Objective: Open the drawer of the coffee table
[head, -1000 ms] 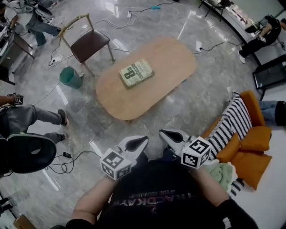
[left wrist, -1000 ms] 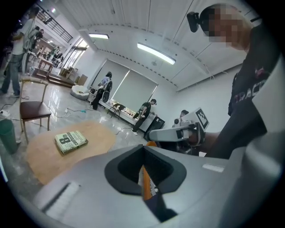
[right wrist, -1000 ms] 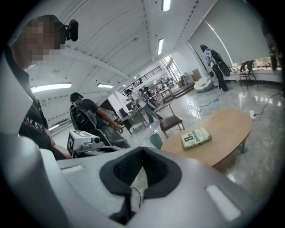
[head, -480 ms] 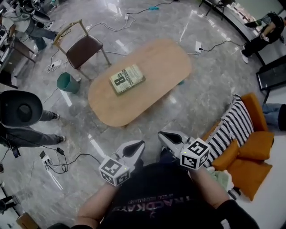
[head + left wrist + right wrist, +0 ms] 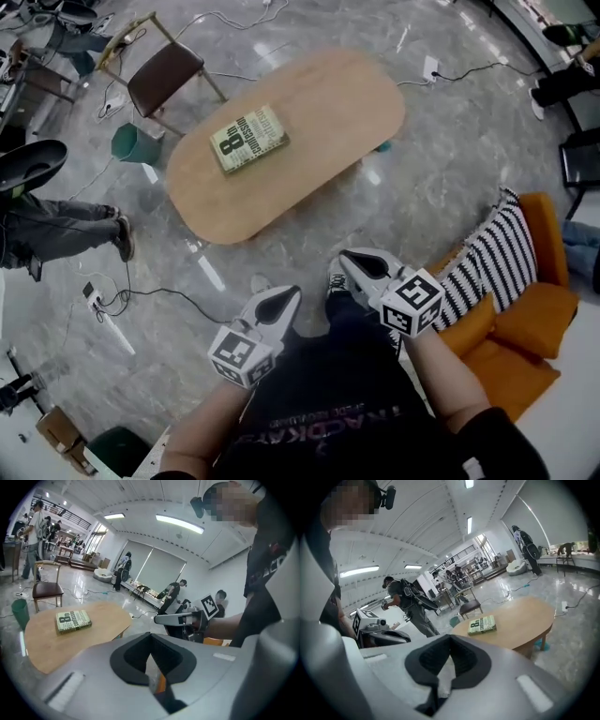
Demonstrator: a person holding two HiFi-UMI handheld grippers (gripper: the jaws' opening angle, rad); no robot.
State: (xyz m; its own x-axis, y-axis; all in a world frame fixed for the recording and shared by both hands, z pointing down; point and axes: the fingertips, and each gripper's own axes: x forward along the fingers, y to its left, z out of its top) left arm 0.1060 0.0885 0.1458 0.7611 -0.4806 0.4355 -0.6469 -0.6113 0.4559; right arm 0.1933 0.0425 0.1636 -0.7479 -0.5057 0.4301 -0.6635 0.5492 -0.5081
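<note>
The oval wooden coffee table (image 5: 319, 122) stands on the marble floor ahead of me, also in the left gripper view (image 5: 42, 644) and the right gripper view (image 5: 525, 618). A green book (image 5: 248, 138) lies on its top. No drawer shows from here. My left gripper (image 5: 289, 298) and right gripper (image 5: 352, 259) are held close to my body, well short of the table, both shut with nothing in them. In the left gripper view the right gripper (image 5: 161, 618) shows beside it.
A brown chair (image 5: 164, 70) and a green bin (image 5: 129, 143) stand beyond the table's left end. An orange sofa with a striped cushion (image 5: 492, 267) is at my right. Cables (image 5: 159, 292) trail over the floor at left, and a person (image 5: 56, 230) stands there.
The table has come nearer in the head view and shifted left. Both grippers have moved forward with me, still shut. The person at left has shifted.
</note>
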